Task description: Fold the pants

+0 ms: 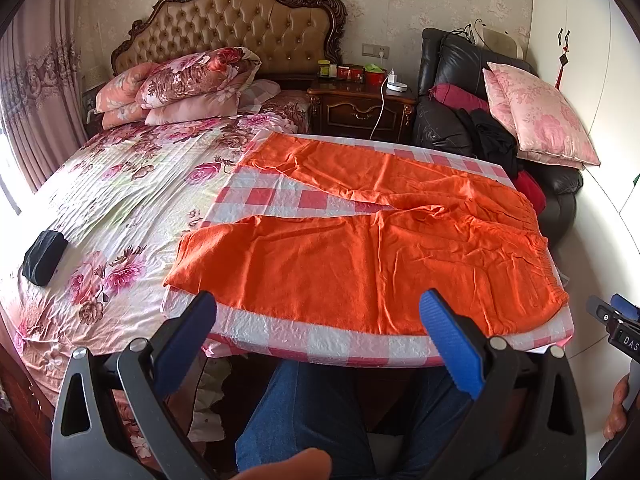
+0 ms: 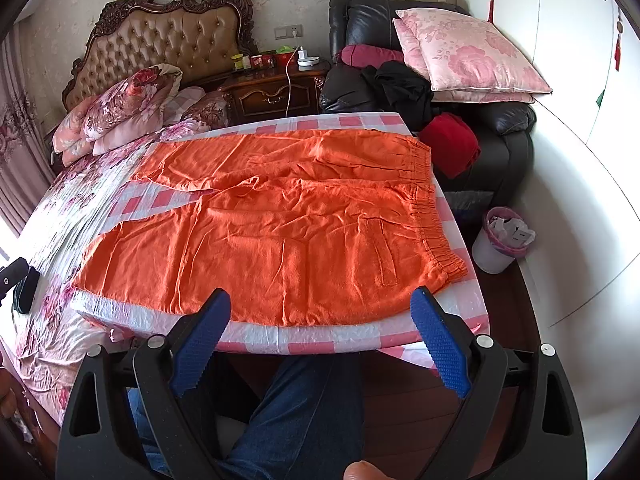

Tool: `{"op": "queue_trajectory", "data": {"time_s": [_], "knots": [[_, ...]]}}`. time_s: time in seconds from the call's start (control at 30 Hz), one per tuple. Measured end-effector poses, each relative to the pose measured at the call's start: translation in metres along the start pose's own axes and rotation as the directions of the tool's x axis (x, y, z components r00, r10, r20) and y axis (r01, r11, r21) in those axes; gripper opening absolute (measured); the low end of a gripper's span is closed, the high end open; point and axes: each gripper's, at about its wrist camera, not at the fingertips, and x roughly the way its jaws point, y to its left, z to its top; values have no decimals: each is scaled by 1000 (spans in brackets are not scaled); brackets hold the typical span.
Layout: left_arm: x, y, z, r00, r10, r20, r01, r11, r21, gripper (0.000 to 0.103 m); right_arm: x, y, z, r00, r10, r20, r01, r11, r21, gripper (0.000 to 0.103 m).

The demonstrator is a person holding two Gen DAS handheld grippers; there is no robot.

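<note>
**A:** Orange cotton-looking cloth, soft and thin, I'd judge. The pants [image 1: 360,240] lie spread flat on the checked worktop [image 1: 304,336], waistband [image 2: 432,216] off to your right, both legs running left and parted in a shallow V. The near leg's hem [image 1: 176,264] reaches past the worktop's left edge, towards the bed [image 1: 120,184].

**B:** How will they handle?

**A:** Light and limp, by the look of the creases. They'll drape from wherever you pinch and slide a little on that plastic cover. Take hold at firm spots: the gathered waistband with your right, the near hem with your left. Both are doubled cloth, so they should hold better than a single layer mid-leg.

**B:** And where are your hands?

**A:** Your left gripper [image 1: 320,340] hangs at the near edge, in front of the near leg, jaws spread as wide as they go and nothing between them. Your right gripper [image 2: 324,344] sits likewise at the near edge, tipped steeply down towards the cloth, jaws just as wide and empty. Neither pad touches the pants. In the left view your right gripper shows at the frame's right edge, so the two are well apart.

**B:** Any pockets to mind?

**A:** A flat seam near the waistband may be a pocket; the view is too warped to be sure
</note>
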Motion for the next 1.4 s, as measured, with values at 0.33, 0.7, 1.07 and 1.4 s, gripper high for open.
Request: {"op": "queue_trajectory", "data": {"time_s": [0.33, 0.7, 1.07, 1.4], "knots": [[-1, -2, 1, 1000, 3, 0, -3, 1000, 0, 102, -2, 3, 1, 1000, 11, 1, -11, 1000, -7, 88], [-2, -3, 3, 1000, 1, 0, -1, 1000, -2, 102, -3, 4, 2, 1000, 17, 4, -17, 1000, -7, 88], [-2, -3, 3, 1000, 0, 0, 0, 1000, -4, 102, -3, 5, 2, 1000, 17, 3, -17, 1000, -8, 88], [-1, -6, 4, 1000, -3, -3, 3, 1000, -4, 102, -3, 5, 1, 1000, 19, 2, -19, 1000, -9, 88]]}}
